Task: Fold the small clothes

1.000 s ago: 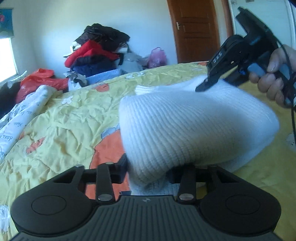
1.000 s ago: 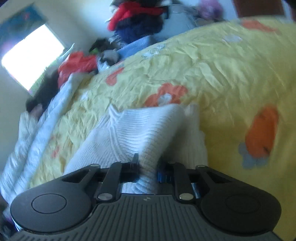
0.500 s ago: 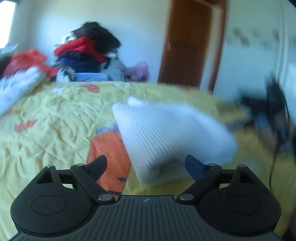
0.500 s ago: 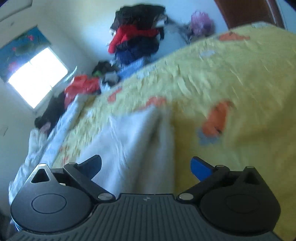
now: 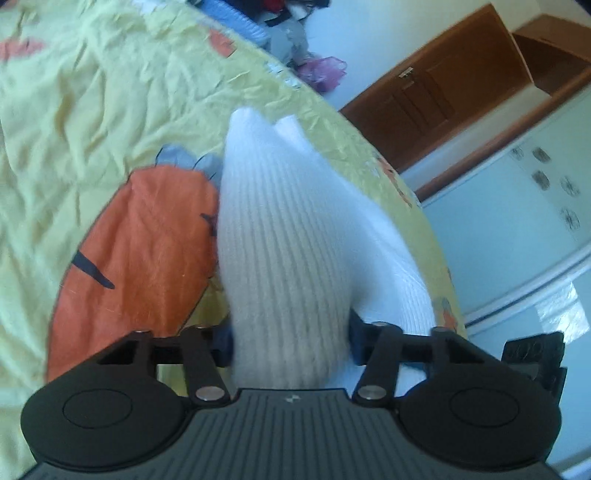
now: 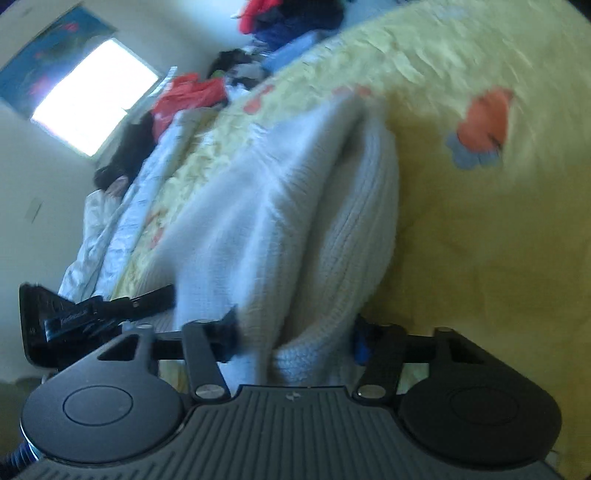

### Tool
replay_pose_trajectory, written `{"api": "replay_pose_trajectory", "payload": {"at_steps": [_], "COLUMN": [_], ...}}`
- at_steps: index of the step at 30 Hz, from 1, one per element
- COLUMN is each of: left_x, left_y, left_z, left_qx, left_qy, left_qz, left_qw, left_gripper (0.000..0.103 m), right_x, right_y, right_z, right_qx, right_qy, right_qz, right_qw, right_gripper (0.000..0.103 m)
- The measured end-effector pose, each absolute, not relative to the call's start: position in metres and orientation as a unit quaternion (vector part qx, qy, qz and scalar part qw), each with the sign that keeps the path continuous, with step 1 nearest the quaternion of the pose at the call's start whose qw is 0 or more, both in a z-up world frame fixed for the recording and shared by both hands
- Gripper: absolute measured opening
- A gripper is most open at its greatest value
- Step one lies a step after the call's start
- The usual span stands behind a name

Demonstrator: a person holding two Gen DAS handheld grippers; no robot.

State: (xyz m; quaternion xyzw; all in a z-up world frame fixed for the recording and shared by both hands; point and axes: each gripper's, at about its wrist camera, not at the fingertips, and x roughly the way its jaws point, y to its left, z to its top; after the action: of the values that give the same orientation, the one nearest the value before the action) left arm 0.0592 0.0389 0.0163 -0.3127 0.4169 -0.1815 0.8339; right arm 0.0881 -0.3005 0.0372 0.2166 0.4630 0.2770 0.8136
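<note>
A white ribbed knit garment (image 5: 280, 221) lies folded in thick layers on the yellow bed cover (image 5: 92, 110). My left gripper (image 5: 290, 339) straddles one end of the bundle. Its jaws are closing, and both pads touch the knit. In the right wrist view the same garment (image 6: 295, 206) runs away from my right gripper (image 6: 295, 336). Those jaws are closing too, with a thick fold pressed between them. The left gripper (image 6: 92, 317) shows at the right view's left edge. A corner of the right gripper (image 5: 532, 354) shows at the left view's right edge.
The yellow cover (image 6: 480, 240) carries orange flower prints. A pile of clothes (image 6: 295, 18) sits at the far end of the bed. A white quilt (image 6: 122, 221) lies along the window (image 6: 96, 96) side. A brown door (image 5: 443, 92) and a white cabinet (image 5: 517, 221) stand beyond.
Both grippers let go of the garment's thin edges and spread wide, then came back in around the thick folded bundle. The left view has rolled sharply.
</note>
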Motion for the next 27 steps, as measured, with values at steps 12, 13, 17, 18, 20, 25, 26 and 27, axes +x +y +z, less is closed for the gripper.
{"api": "replay_pose_trajectory", "payload": {"at_steps": [12, 13, 17, 18, 20, 25, 26, 27], "left_x": [-0.003, -0.013, -0.048, -0.042, -0.019, 0.048, 0.057, 0.058], "left_y": [0.042, 0.041, 0.002, -0.013, -0.042, -0.091, -0.093, -0.093], "left_z": [0.022, 0.035, 0.077, 0.078, 0.074, 0.050, 0.041, 0.036], "left_qx": [-0.232, -0.198, -0.003, 0.022, 0.056, 0.108, 0.104, 0.100], "left_qy": [0.387, 0.360, 0.197, 0.186, 0.190, 0.288, 0.313, 0.312], "left_qz": [-0.175, -0.159, -0.108, -0.114, -0.135, -0.144, -0.145, -0.141], "left_qw": [0.875, 0.898, 0.974, 0.976, 0.971, 0.941, 0.933, 0.934], "left_gripper": [0.074, 0.074, 0.077, 0.077, 0.077, 0.076, 0.077, 0.077], "right_x": [0.039, 0.034, 0.026, 0.032, 0.051, 0.148, 0.163, 0.179], "right_y": [-0.340, -0.345, -0.337, -0.323, -0.292, -0.237, -0.234, -0.231], "right_z": [0.023, 0.034, 0.092, 0.103, 0.113, 0.087, 0.076, 0.060], "right_qx": [0.294, 0.300, 0.229, 0.203, 0.151, 0.123, 0.117, 0.100], "right_qy": [0.456, 0.433, 0.323, 0.303, 0.283, 0.377, 0.405, 0.434], "right_qz": [0.256, 0.244, 0.193, 0.189, 0.198, 0.217, 0.198, 0.180], "right_qw": [0.800, 0.814, 0.898, 0.912, 0.926, 0.892, 0.885, 0.877], "right_gripper": [0.074, 0.072, 0.067, 0.065, 0.065, 0.072, 0.072, 0.067]}}
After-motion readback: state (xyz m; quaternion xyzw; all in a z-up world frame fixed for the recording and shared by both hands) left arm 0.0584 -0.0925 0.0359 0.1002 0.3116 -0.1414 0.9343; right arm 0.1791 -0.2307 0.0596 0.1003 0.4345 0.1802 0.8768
